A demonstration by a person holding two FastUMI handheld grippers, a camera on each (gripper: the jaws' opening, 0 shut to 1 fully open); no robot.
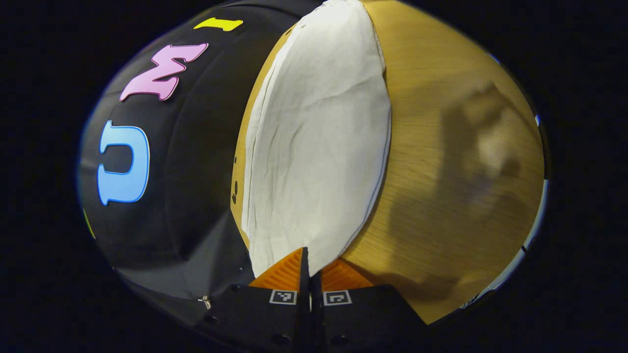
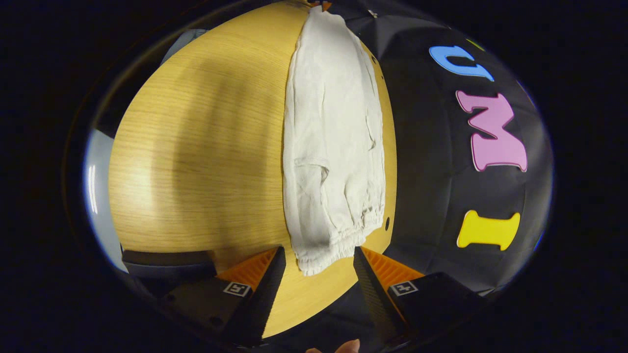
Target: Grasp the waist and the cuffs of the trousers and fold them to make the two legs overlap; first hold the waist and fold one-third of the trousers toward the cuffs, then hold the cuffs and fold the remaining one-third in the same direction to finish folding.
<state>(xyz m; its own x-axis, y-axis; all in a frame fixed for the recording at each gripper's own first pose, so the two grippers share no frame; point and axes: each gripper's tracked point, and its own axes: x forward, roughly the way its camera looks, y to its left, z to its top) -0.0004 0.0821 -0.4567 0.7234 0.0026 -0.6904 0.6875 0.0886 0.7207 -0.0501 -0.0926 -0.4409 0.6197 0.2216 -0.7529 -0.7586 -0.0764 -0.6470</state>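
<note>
The white trousers (image 1: 319, 137) lie as one long narrow strip on the wooden table (image 1: 441, 88), close to its edge by the black wall. My left gripper (image 1: 309, 255) is shut on the cuff end, which narrows right into its closed fingertips. In the right gripper view the trousers (image 2: 333, 147) run away from me. Their gathered elastic waist (image 2: 328, 250) lies between the spread fingers of my right gripper (image 2: 319, 252), which is open and not pressing on the cloth. The left gripper (image 2: 320, 5) shows as a small tip at the far cuff end.
The table edge (image 2: 387, 196) runs along the black cloth wall just beside the trousers. Wide bare wood (image 2: 196, 147) lies on the other side, with shadows across it. A dark object (image 2: 167, 262) sits beyond the near table edge. A fingertip (image 2: 346, 347) shows at the bottom.
</note>
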